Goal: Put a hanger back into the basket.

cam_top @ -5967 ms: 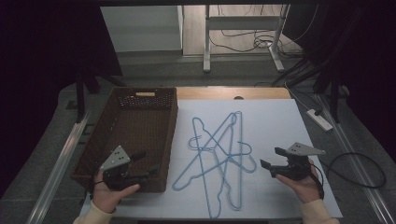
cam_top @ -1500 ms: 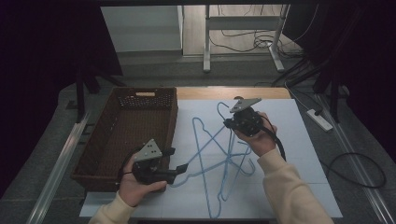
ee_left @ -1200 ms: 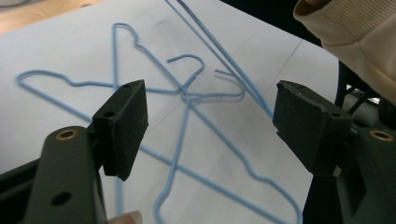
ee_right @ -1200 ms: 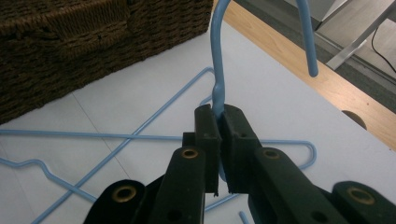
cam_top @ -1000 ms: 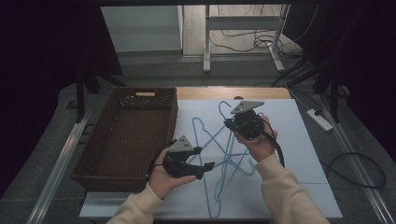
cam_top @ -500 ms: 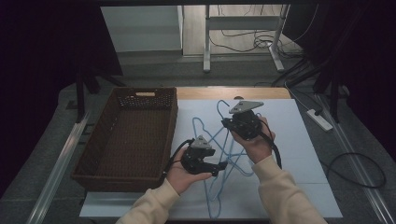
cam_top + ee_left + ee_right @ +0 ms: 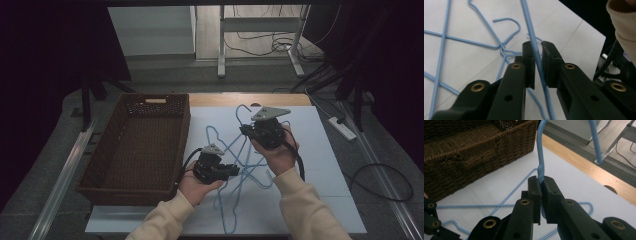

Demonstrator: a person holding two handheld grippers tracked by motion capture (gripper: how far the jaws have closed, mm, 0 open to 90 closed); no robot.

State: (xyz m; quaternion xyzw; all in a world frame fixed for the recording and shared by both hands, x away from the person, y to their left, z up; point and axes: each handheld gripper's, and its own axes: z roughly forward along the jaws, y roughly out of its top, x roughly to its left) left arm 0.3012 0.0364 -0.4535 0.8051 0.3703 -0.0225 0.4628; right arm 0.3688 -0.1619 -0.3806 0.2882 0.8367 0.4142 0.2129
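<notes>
Gripper pair clamped on one blue hanger mid-table: your right gripper pinches its hook neck, left gripper, jaws just closing, nips its wire—lift both evenly toward the basket.

Dim overall, room edges black in the high view; white mat catches soft overhead light, faint shadows, no glare; near jaws slightly soft in both gripper views.

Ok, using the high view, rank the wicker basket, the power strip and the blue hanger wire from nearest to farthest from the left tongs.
1. Blue hanger wire, between the left tongs.
2. Wicker basket, just to their left.
3. Power strip, far right, off the table.
</notes>
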